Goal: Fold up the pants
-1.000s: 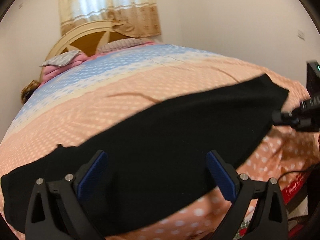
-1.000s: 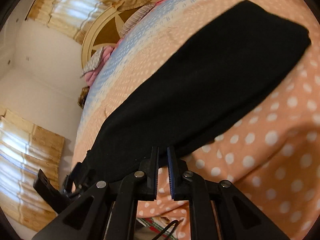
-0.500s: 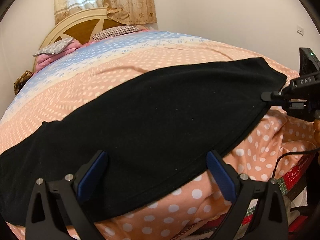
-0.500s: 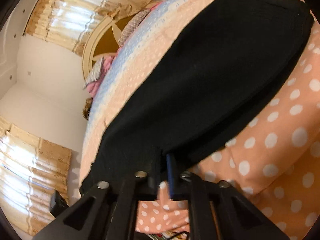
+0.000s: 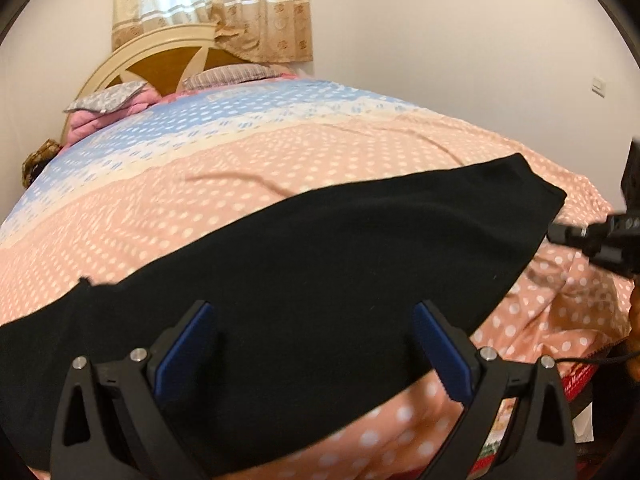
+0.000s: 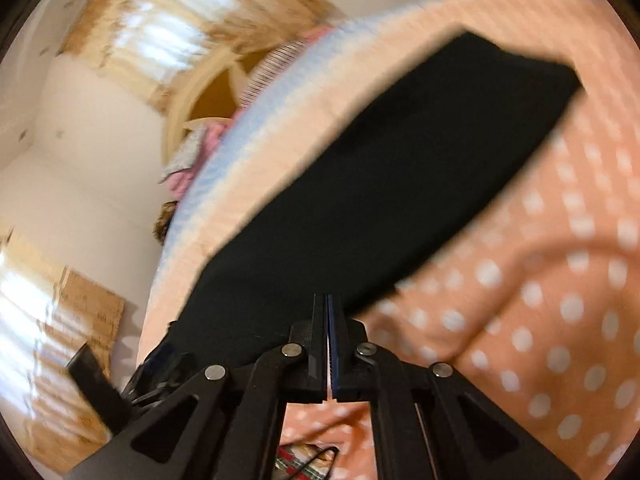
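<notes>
The black pants (image 5: 320, 280) lie stretched flat along the near edge of the bed, on the peach polka-dot bedspread (image 5: 240, 168). My left gripper (image 5: 312, 344) is open and empty, its blue pads wide apart over the pants' near edge. My right gripper (image 6: 328, 320) is shut at the near edge of the pants (image 6: 400, 184); the jaws are pressed together and I cannot see fabric between them. It also shows in the left wrist view (image 5: 560, 236), just off the pants' right end.
The bed has a cream and wood headboard (image 5: 168, 64) with pillows (image 5: 108, 98) at the far end. A curtained window (image 5: 212, 4) is behind it. The bed's near edge drops off below the pants, with a cable (image 5: 592, 358) at the right.
The left view has tilted up and pulled back, so the pants sit lower in it. The right gripper has swung fast, its jaws now fully pressed together at the pants' edge.
</notes>
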The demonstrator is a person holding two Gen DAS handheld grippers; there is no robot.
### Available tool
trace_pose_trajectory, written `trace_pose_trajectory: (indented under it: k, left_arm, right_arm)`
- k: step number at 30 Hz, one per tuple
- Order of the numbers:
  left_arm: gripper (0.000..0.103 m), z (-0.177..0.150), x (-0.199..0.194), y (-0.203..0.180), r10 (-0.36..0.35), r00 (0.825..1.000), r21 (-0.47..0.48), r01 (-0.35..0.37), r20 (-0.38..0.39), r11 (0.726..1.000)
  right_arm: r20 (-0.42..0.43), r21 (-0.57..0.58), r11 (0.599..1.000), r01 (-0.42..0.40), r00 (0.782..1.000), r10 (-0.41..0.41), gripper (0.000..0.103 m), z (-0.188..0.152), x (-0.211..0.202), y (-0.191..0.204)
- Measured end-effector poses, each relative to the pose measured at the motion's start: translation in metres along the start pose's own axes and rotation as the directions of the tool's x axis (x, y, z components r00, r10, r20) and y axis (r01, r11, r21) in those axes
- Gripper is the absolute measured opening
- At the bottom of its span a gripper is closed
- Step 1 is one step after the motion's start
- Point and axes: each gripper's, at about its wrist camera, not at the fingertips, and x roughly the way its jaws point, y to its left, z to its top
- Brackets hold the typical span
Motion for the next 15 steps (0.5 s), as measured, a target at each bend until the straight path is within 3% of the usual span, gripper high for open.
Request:
trace_pose_trajectory:
  k: [3,6,8,11,12,15]
  left_arm:
    - [0.101,0.004,0.010,-0.011,0.013,1.000,0.036,-0.013,0.012,0.999]
    - [0.101,-0.003,0.026,-0.016,0.022,0.999,0.064,-0.020,-0.034,0.998]
    - [0.101,-0.011,0.025,-0.014,0.014,0.999,0.065,-0.011,-0.046,0.998]
    - [0.101,-0.024,0.014,-0.012,0.004,0.999,0.102,0.001,-0.049,0.995]
    - [0.101,-0.028,0.010,-0.009,-0.006,0.999,0.100,0.011,-0.050,0.995]
    - [0.101,-0.029,0.004,-0.010,-0.009,0.998,0.116,0.017,-0.065,0.993]
  right_arm:
    - [0.025,-0.128,0.992,0.022,1.000,-0.019,0.001,0.014,0.004,0.030]
    - [0.021,-0.146,0.989,0.016,1.000,-0.013,0.001,0.032,0.024,0.038]
    - [-0.069,-0.153,0.987,0.042,0.996,-0.053,0.001,0.034,0.053,0.036]
    - [-0.249,-0.134,0.991,-0.005,0.968,-0.029,0.001,0.005,0.083,0.028]
    - [-0.200,-0.145,0.989,-0.021,0.980,-0.008,0.001,-0.007,0.075,0.026]
    - [-0.231,-0.171,0.985,-0.017,0.973,-0.024,0.001,-0.012,0.067,0.026]
